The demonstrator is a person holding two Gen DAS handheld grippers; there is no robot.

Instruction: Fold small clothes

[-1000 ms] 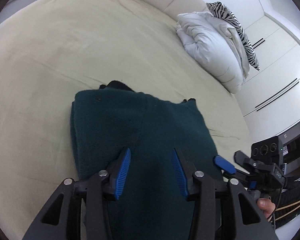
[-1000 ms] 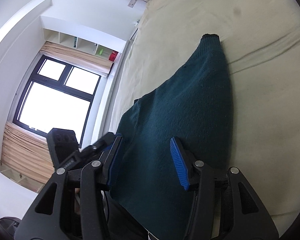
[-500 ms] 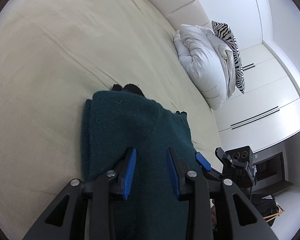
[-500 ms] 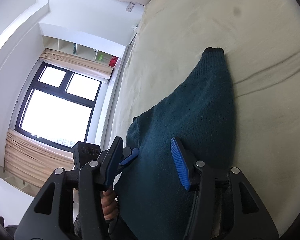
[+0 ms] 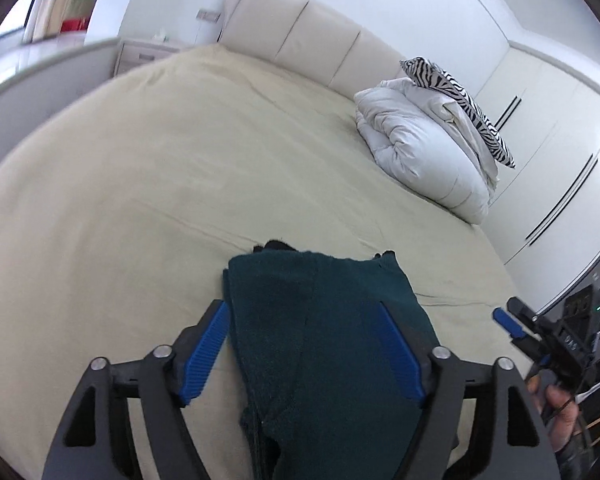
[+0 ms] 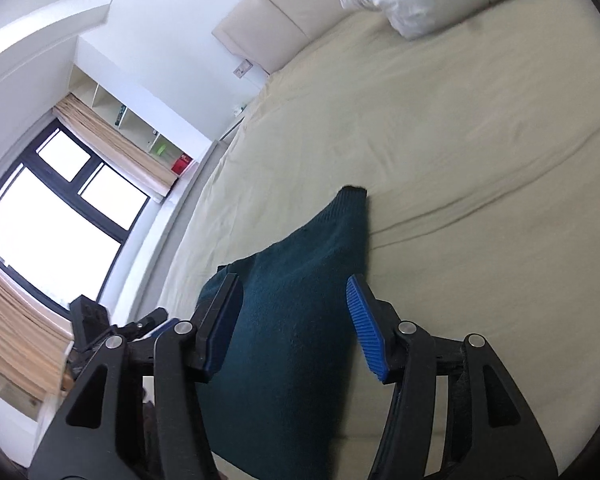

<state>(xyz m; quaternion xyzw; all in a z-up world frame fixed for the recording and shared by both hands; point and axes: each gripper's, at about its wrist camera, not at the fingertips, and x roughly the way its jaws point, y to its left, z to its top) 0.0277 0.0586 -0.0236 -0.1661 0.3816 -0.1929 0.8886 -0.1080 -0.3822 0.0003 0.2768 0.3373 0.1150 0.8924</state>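
Both the left tongs and right tongs gape apart over the dark green garment; a one-layer pinch could undo its fold on the bed.

The sweater is dark teal knit, folded into a narrow stack of layers and lying flat on the bed near its front edge. Its far end shows a straight fold edge, with 1 dark cuff (or perhaps a collar) peeking out beyond it. 1 sleeve tapers to a ribbed cuff.
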